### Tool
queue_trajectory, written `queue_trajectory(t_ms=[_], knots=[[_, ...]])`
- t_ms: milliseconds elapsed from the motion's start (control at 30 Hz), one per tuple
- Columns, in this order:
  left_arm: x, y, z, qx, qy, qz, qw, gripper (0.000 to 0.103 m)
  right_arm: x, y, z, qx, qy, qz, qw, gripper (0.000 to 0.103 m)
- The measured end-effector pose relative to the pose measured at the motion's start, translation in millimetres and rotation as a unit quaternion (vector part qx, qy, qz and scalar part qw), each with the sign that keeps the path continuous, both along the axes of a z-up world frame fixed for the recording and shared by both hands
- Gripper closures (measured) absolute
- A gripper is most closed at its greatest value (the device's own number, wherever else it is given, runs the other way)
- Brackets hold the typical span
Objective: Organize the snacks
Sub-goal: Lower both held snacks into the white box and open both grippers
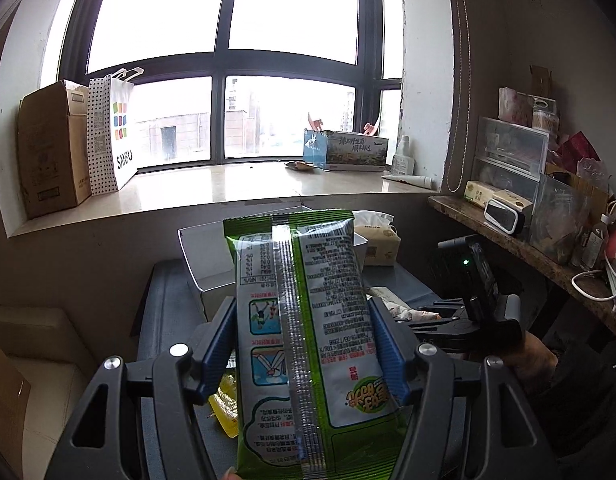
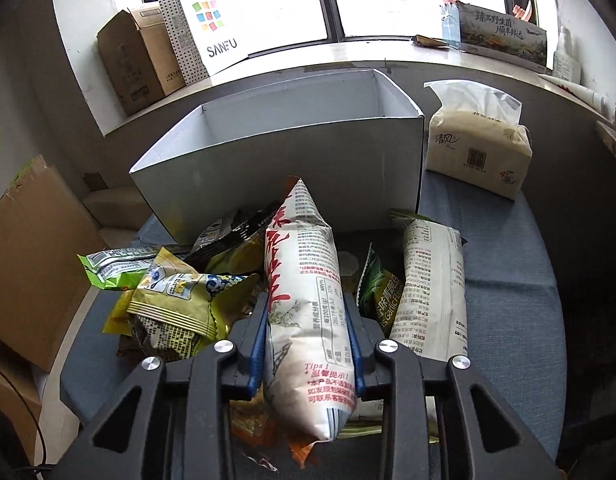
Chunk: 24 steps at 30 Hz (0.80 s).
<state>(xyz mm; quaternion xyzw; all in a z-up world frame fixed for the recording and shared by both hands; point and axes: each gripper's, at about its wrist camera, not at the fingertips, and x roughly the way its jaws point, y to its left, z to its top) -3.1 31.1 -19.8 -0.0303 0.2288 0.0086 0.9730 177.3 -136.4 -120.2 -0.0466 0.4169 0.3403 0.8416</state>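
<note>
My left gripper (image 1: 304, 312) is shut on a green and white snack bag (image 1: 308, 332), held upright above the table, back side facing me. My right gripper (image 2: 308, 312) is shut on a white snack bag with red print (image 2: 304, 312), held over a pile of snack bags (image 2: 180, 300) on the blue-grey table (image 2: 508, 280). An open white box (image 2: 284, 160) stands just beyond the pile; its visible inside looks empty. It also shows in the left wrist view (image 1: 204, 256). The right gripper tool (image 1: 480, 304) shows to the right in the left wrist view.
A tissue pack (image 2: 476, 148) stands right of the box. Another white bag (image 2: 432, 288) lies right of my right gripper. A windowsill (image 1: 228, 184) holds a cardboard box (image 1: 52, 148), a SANFU bag (image 1: 120, 132) and a printed box (image 1: 344, 150). A cluttered shelf (image 1: 528, 248) is at right.
</note>
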Motion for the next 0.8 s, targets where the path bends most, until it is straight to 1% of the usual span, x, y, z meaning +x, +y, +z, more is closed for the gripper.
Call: queue_trajectory(t_ms=[133,267,367,467,567,700,733,800], knots=[[-0.7,0.5,-2.6,-0.001,0.001,0.004,1.0000,0.034,-23.7,-19.0,26.0,0.002,-0.045,-0.003,0.999,0.068],[0.4,2.3,-2.2,-0.012,-0.006,-0.001,0.9999,0.033,-42.8,-38.0,56.9,0.029,-0.089,-0.005,0.996,0.068],[5.0,5.5,0.2,-0.024,-0.005,-0.004,0.9997,0.033,-49.1,-41.6,77.7,0.037,-0.116,-0.010,0.992,0.068],[15.4,10.4,10.5,-0.026,-0.019,0.004,0.9995,0.033,-47.2,-36.0,95.4,0.047,-0.137,-0.006,0.989,0.068],[42.0,19.3,21.3,-0.031,-0.017,0.012,0.9993,0.034,-33.8,-20.1,106.5,0.047,-0.141,-0.005,0.989,0.068],[89.7,37.1,34.4,-0.025,-0.013,0.019,0.9994,0.034,-12.4,8.0,118.8,0.041,-0.156,0.001,0.987,0.068],[103.0,42.5,36.7,-0.029,-0.008,0.024,0.9993,0.034,-4.6,16.3,120.9,0.033,-0.155,0.002,0.987,0.068],[128.8,51.8,41.1,-0.034,0.002,0.033,0.9988,0.034,15.4,29.2,124.5,0.035,-0.145,0.000,0.989,0.068]])
